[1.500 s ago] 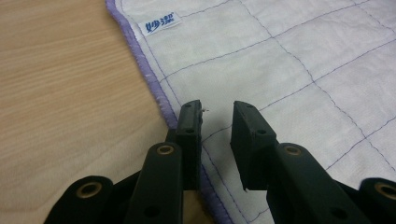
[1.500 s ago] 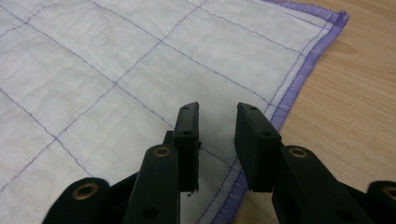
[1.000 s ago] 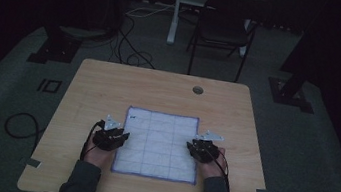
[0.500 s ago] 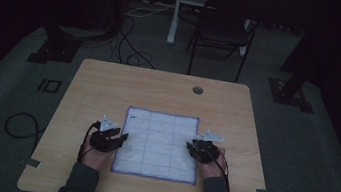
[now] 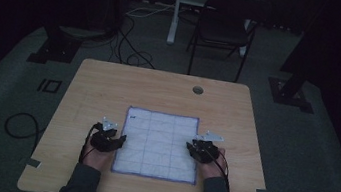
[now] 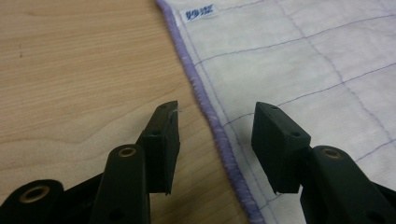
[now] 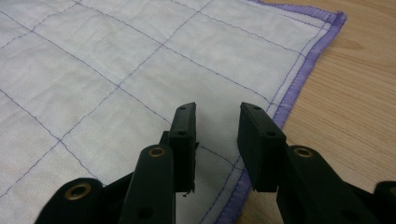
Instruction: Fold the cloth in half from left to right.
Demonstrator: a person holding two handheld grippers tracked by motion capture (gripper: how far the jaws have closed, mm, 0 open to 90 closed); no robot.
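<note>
High view shows us a wooden table [image 5: 109, 87] with a white cloth [image 5: 158, 142] lying flat on its near half. The cloth has thin purple grid lines and a purple hem. The person's two hands come from the bottom edge, one at each side of the cloth.

The left gripper [image 5: 111, 139] sits at the left edge of the cloth, about halfway along that edge. In the left gripper view we see the left gripper [image 6: 215, 135] with its jaws wide apart; they have just been opening. The purple hem [image 6: 212, 116] runs between them, one jaw over the bare wood and the other over the cloth, and the pads do not press on the fabric. A small white label [image 6: 198, 12] with blue print lies near the far corner of the cloth.

The right gripper [image 5: 200, 148] is at the right edge of the cloth. In the right gripper view the right gripper [image 7: 217, 123] also stands open, with a narrower gap. Both jaws are above the cloth [image 7: 140, 70], just inside the hem, and nothing is pinched between them. The far corner of the cloth [image 7: 334, 18] lies flat on the wood.
</note>
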